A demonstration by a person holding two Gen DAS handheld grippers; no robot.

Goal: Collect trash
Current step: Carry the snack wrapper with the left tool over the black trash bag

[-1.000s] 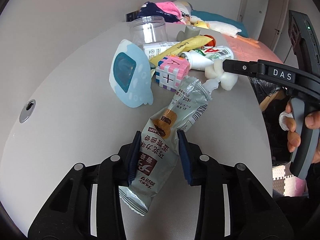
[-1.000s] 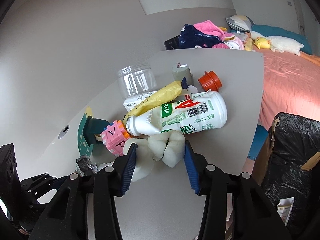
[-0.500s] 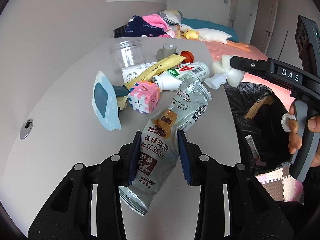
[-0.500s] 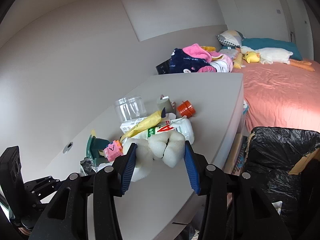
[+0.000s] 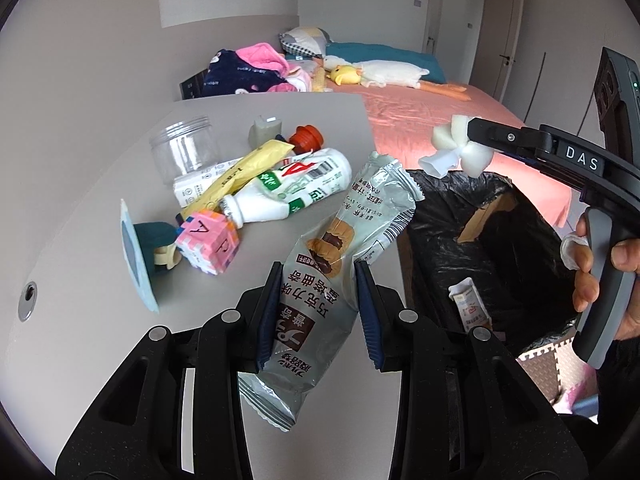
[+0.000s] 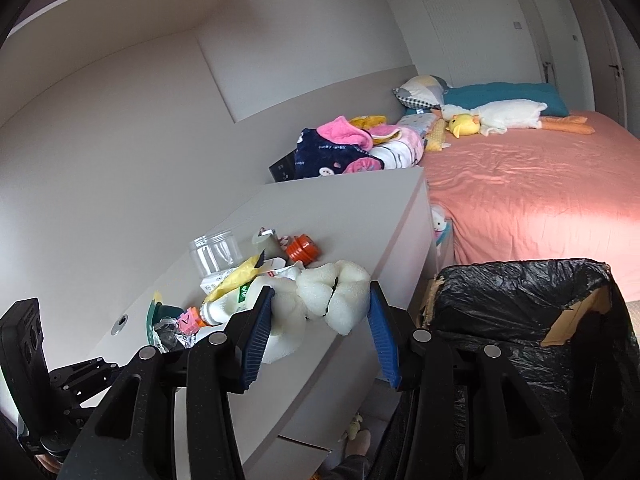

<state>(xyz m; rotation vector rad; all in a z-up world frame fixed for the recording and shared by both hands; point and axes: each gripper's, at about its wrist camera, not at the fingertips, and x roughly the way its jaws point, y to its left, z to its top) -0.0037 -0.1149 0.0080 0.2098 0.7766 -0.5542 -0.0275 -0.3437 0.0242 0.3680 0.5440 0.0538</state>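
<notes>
My left gripper (image 5: 316, 292) is shut on a silver snack wrapper (image 5: 336, 264) and holds it above the desk's right edge. My right gripper (image 6: 320, 312) is shut on a white foam piece (image 6: 320, 300); in the left wrist view the foam piece (image 5: 456, 152) hangs in the air above the black-lined trash bin (image 5: 480, 232). The bin (image 6: 528, 320) stands beside the desk, to the right of the right gripper. On the desk (image 5: 100, 208) remain a white milk bottle (image 5: 296, 192), a yellow wrapper (image 5: 240, 172) and a small carton (image 5: 196, 188).
A clear jar (image 5: 184, 152), an orange cap (image 5: 306, 136), a pink puzzle cube (image 5: 212, 244) and a blue toy (image 5: 140, 252) sit on the desk. A bed (image 6: 540, 188) with plush toys lies beyond. A paper scrap (image 5: 468, 308) lies in the bin.
Both grippers have lifted and moved right, away from the pile. The foam piece left the desk and now hangs over the bin. The wrapper has risen off the desk.
</notes>
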